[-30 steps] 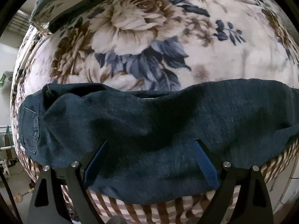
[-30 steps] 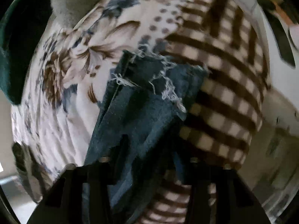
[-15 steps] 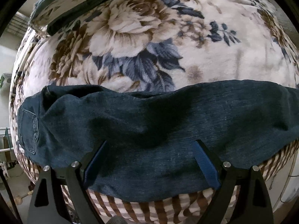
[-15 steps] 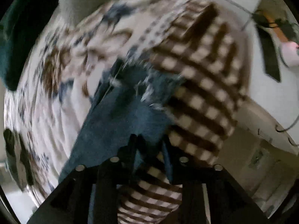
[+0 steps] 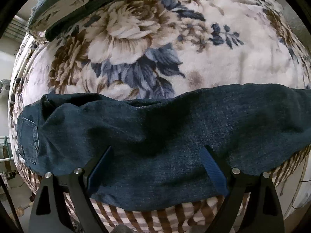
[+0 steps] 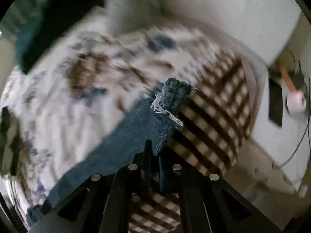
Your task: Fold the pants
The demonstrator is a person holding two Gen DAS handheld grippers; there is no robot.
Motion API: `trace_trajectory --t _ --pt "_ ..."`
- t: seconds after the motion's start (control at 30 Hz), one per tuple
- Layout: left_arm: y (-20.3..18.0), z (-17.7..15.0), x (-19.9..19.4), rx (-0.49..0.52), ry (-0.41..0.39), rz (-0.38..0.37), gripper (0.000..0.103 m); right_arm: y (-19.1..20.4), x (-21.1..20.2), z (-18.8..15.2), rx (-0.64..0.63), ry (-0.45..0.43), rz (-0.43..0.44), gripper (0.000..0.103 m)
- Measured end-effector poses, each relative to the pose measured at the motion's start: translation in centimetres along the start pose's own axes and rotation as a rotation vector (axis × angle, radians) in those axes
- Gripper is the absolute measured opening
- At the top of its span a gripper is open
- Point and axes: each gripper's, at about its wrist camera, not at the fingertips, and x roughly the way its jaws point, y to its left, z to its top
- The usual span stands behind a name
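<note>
Dark blue jeans (image 5: 155, 128) lie folded lengthwise across the near edge of a floral blanket (image 5: 223, 58), with a back pocket (image 5: 29, 139) at the far left. My left gripper (image 5: 157, 155) is open, its fingers spread over the middle of the jeans. In the right wrist view, my right gripper (image 6: 154, 151) is shut on the frayed hem end of the jeans (image 6: 169, 114) and holds it lifted above the bed. The rest of the leg (image 6: 108, 151) trails down to the left.
A brown and white checked bed cover (image 6: 213, 116) hangs over the bed edge (image 5: 155, 219). Folded clothes (image 5: 64, 7) lie at the far left corner. A white wall with cables and a pink object (image 6: 295, 101) is to the right.
My right gripper has shut on the frayed hem and lifted it, swinging quickly so the view blurs. The left gripper has stayed open over the jeans with hardly any movement.
</note>
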Motion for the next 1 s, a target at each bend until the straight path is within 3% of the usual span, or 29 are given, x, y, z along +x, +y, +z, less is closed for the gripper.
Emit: trace_trajectory --t 0.1,0.17,0.23,0.3,0.33,0.4,0.47,0.53,0.6,0.7,0.73,0.77,0.9,1.0 --pt "1.0 0.0 0.0 0.002 0.006 -0.001 0.091 1.0 -2.8 0.2 -0.065 -0.092 0.064 0.006" --pt "1.4 0.2 0.3 -0.002 0.010 -0.004 0.091 1.2 -1.7 0.8 -0.118 -0.083 0.049 0.006" --pt "1.6 0.2 0.4 -0.010 0.015 -0.011 0.091 -0.2 2.9 1.4 -0.113 0.092 -0.020 0.007" --pt "1.5 0.3 0.5 -0.012 0.019 -0.018 0.091 -4.0 6.6 1.1 0.060 0.255 -0.024 0.007" --pt "1.5 0.3 0.4 -0.009 0.016 -0.020 0.091 -5.1 6.9 0.9 0.119 0.267 -0.007 0.008" --pt "1.3 0.1 0.2 -0.002 0.007 -0.018 0.091 -7.0 6.2 0.8 0.222 0.246 0.002 0.020" --pt "1.0 0.2 0.1 0.003 0.005 -0.017 0.091 -8.0 4.8 1.0 0.265 0.188 -0.007 0.020" --pt "0.6 0.2 0.1 0.006 0.009 -0.018 0.091 -8.7 4.1 1.2 0.307 0.157 0.043 0.022" --pt "0.0 0.1 -0.1 0.008 0.006 -0.015 0.091 -8.8 5.1 1.4 0.332 0.194 0.091 0.024" --pt "-0.9 0.4 -0.3 0.015 -0.002 -0.011 0.091 -8.4 7.5 1.7 0.342 0.250 0.099 0.024" --pt "-1.2 0.5 -0.5 0.019 -0.005 -0.012 0.091 -8.1 8.0 1.5 0.329 0.261 0.084 0.023" --pt "-1.4 0.6 -0.6 0.024 -0.007 -0.014 0.091 -7.5 8.1 1.4 0.308 0.253 0.062 0.008" --pt "-2.3 1.1 -1.4 0.042 -0.032 -0.016 0.091 -3.8 4.7 2.0 0.124 0.115 0.020 0.007" --pt "-2.6 1.3 -1.8 0.044 -0.036 -0.023 0.091 -2.2 1.0 2.3 0.064 -0.002 0.024 0.007"
